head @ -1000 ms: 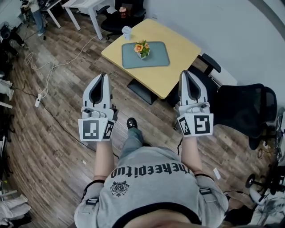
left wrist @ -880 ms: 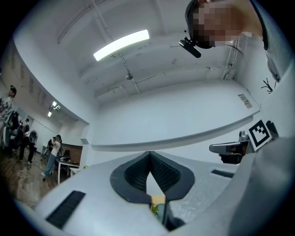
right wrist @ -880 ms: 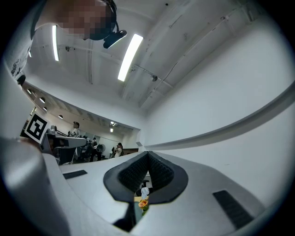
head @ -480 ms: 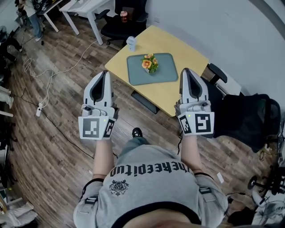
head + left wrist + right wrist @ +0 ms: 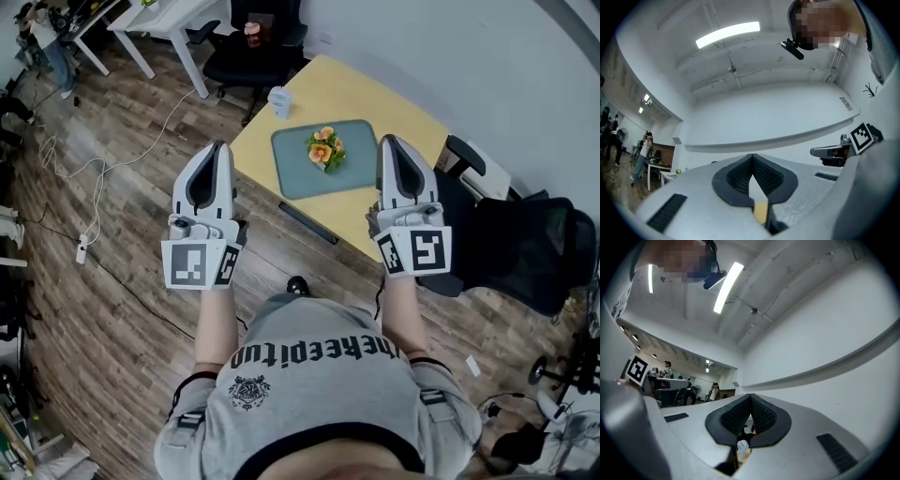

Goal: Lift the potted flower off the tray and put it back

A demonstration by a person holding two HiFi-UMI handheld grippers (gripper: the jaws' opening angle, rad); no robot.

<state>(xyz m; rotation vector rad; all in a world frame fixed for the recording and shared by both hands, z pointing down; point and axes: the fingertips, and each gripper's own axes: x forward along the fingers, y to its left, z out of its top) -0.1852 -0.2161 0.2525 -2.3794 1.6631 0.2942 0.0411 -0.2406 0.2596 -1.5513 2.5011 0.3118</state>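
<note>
A potted flower (image 5: 324,147) with orange blooms stands upright on a teal tray (image 5: 300,173) on a yellow table (image 5: 375,98). Both grippers are held out in front of me, short of the table and empty. My left gripper (image 5: 220,147) hangs over the floor left of the table's corner, jaws shut, tips meeting (image 5: 752,155). My right gripper (image 5: 391,140) is over the table's near right edge, right of the tray, also shut (image 5: 750,395). Both gripper views point slightly upward at wall and ceiling; the flower is hidden in them.
A small white fan (image 5: 279,99) stands on the table left of the tray and shows below the jaws in the right gripper view (image 5: 742,445). A black office chair (image 5: 525,248) sits right of the table, another (image 5: 246,52) behind it. Cables (image 5: 103,164) run over the wooden floor.
I have walked toward the table: it, the tray and the flower have come nearer, and both shut grippers have been carried forward, the right one reaching over the table's edge.
</note>
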